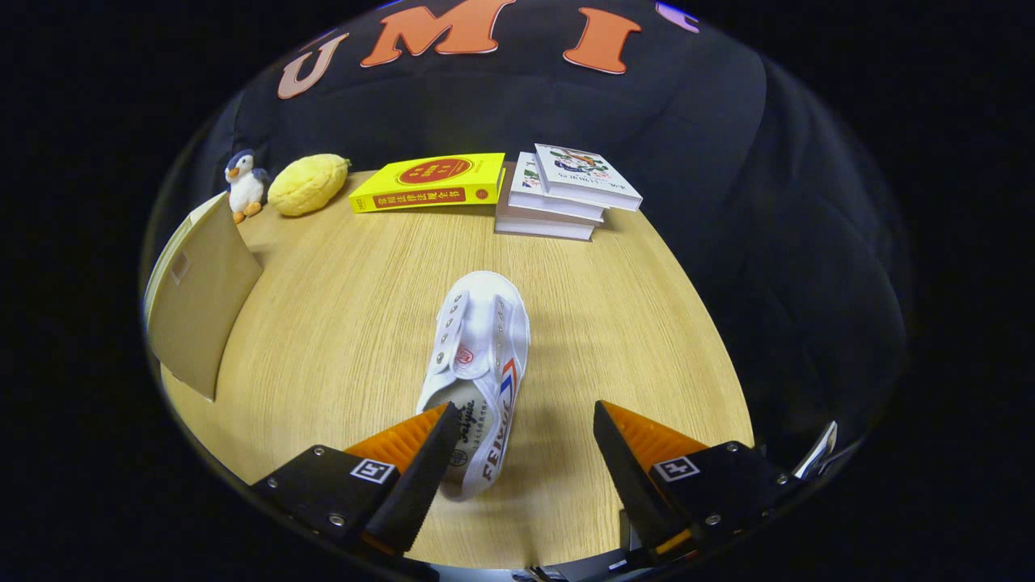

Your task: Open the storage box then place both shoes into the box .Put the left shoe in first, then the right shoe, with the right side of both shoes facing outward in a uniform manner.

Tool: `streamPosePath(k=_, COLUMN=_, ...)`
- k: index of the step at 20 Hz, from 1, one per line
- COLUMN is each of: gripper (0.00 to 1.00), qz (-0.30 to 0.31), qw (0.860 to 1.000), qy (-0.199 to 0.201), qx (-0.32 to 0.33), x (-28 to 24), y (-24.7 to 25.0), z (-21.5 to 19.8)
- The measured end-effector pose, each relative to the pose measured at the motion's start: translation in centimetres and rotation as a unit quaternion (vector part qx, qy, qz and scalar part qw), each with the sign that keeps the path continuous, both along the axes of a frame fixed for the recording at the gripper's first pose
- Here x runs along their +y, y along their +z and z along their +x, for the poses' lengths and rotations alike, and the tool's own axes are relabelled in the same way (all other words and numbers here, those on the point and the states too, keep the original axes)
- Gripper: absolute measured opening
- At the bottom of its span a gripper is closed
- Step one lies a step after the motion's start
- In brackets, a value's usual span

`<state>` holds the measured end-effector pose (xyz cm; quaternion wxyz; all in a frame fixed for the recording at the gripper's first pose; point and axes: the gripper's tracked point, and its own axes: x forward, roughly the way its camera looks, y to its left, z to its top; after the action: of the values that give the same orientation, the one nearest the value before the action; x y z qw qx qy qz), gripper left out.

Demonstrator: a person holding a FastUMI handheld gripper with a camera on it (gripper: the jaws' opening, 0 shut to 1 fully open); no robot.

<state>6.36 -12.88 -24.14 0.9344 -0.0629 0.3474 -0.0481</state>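
The table (pixel 340 323) is showing a matt, light wood grain. The shoe (pixel 481 356) is looking like white canvas with metal eyelets. The penguin toy (pixel 245 184) is appearing plush, the yellow book (pixel 433 182) glossy, the box flap (pixel 198 303) plain cardboard.

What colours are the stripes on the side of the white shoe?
Red and blue stripes on the white canvas shoe, seen in the gripper view, between the open claw fingers.

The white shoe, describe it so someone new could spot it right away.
On the wooden table, nearer than the books along the far edge, the white shoe lies alone, its heel between the open tongs. It is the only footwear, with red and blue side stripes.
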Motion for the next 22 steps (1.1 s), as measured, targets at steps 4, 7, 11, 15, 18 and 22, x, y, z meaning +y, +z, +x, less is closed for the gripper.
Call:
streamPosePath(k=4, gripper=0.94, qz=-0.018, qw=1.000, qy=0.013, qx=0.010, x=0.0, y=-1.0, z=1.9)
streamPosePath(k=7, gripper=0.87, qz=-0.013, qw=1.000, qy=0.011, qx=0.014, x=0.3, y=-1.7, z=3.9)
streamPosePath(k=11, gripper=0.71, qz=-0.004, qw=0.999, qy=0.019, qx=0.030, x=1.1, y=-3.0, z=5.3)
streamPosePath(k=15, gripper=0.33, qz=-0.016, qw=0.999, qy=-0.009, qx=0.027, x=0.4, y=-3.6, z=6.1)
streamPosePath(k=18, gripper=0.00, qz=0.059, qw=0.997, qy=-0.051, qx=0.001, x=0.9, y=-2.9, z=5.9)
streamPosePath(k=22, gripper=0.00, qz=0.077, qw=0.996, qy=-0.039, qx=-0.026, x=2.2, y=-0.8, z=5.4)
